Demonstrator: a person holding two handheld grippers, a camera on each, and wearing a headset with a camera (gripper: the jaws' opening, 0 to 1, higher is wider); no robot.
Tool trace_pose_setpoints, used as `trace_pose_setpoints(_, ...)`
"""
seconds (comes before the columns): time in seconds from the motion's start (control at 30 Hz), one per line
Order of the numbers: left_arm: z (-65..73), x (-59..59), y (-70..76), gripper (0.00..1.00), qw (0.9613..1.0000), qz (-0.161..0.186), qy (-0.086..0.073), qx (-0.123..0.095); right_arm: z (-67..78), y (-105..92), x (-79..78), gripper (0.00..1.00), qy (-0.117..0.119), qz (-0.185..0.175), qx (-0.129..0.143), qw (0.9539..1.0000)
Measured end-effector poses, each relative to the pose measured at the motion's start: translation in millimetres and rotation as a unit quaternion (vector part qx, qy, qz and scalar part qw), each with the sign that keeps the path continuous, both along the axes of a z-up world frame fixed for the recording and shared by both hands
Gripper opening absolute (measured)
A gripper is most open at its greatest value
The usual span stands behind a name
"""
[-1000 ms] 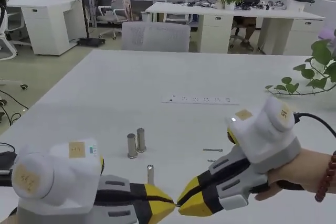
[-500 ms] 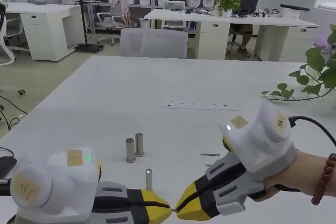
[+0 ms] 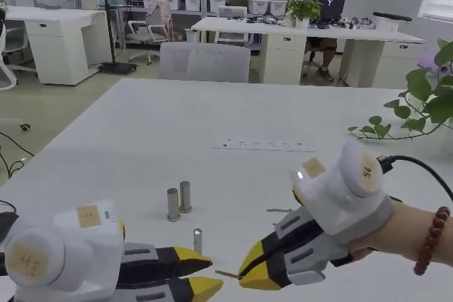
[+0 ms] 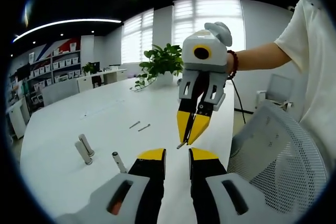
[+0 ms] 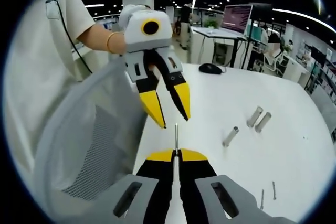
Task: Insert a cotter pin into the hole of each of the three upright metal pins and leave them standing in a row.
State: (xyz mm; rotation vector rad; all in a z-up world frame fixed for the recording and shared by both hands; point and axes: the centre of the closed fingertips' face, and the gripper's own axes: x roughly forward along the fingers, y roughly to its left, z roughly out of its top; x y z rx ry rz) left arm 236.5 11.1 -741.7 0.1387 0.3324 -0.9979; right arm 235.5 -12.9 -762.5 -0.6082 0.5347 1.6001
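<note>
My right gripper (image 5: 177, 154) nips the cotter pin (image 5: 176, 134) (jaws closed tight), which juts out at 12 o'clock toward my half-open, empty left gripper (image 5: 174, 120).

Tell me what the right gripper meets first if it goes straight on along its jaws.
Probably the left gripper: the right gripper, shut on a cotter pin, points at its open jaws, so the pin's tip would arrive first. Depth is hard to judge.
</note>
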Motion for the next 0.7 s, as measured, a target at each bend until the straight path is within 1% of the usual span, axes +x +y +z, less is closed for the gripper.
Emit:
trace_pose_setpoints(0.1,-2.0,0.8,2.4,0.22,0.9999,0.010,0.007,0.002,-2.1,-3.3,4.2,0.04,-0.002,-0.008,-0.004,1.0000)
trace_pose_setpoints(0.13,-2.1,1.8,3.7,0.24,0.9999,0.015,0.004,0.005,-2.2,-3.8,5.2,0.04,-0.004,-0.010,-0.005,0.9999)
trace_pose_setpoints(0.2,-1.9,2.3,4.8,0.27,0.9998,0.020,0.005,0.003,-2.7,-4.9,6.1,0.04,-0.006,-0.012,-0.007,0.9999)
trace_pose_setpoints(0.27,-0.7,3.7,6.2,0.29,0.9996,0.027,0.006,-0.002,-4.1,-6.6,5.7,0.04,-0.010,-0.007,-0.011,0.9999)
trace_pose_setpoints(0.33,-1.1,4.0,7.7,0.31,0.9992,0.035,0.017,-0.010,-5.8,-7.1,6.2,0.04,-0.014,-0.008,-0.013,0.9998)
trace_pose_setpoints(0.43,0.1,6.1,10.2,0.34,0.9984,0.049,0.020,-0.022,-9.2,-8.7,6.7,0.04,-0.015,-0.014,-0.014,0.9997)
trace_pose_setpoints(0.53,0.7,7.0,12.3,0.41,0.9976,0.061,0.020,-0.027,-13.1,-11.7,8.5,0.04,-0.022,-0.021,-0.022,0.9993)
trace_pose_setpoints(0.57,0.6,6.6,12.6,0.43,0.9975,0.063,0.020,-0.026,-15.1,-13.9,10.1,0.04,-0.029,-0.023,-0.029,0.9989)
trace_pose_setpoints(0.7,1.5,3.9,12.2,0.50,0.9971,0.069,0.018,-0.027,-16.4,-16.8,13.5,0.04,-0.038,-0.027,-0.035,0.9983)
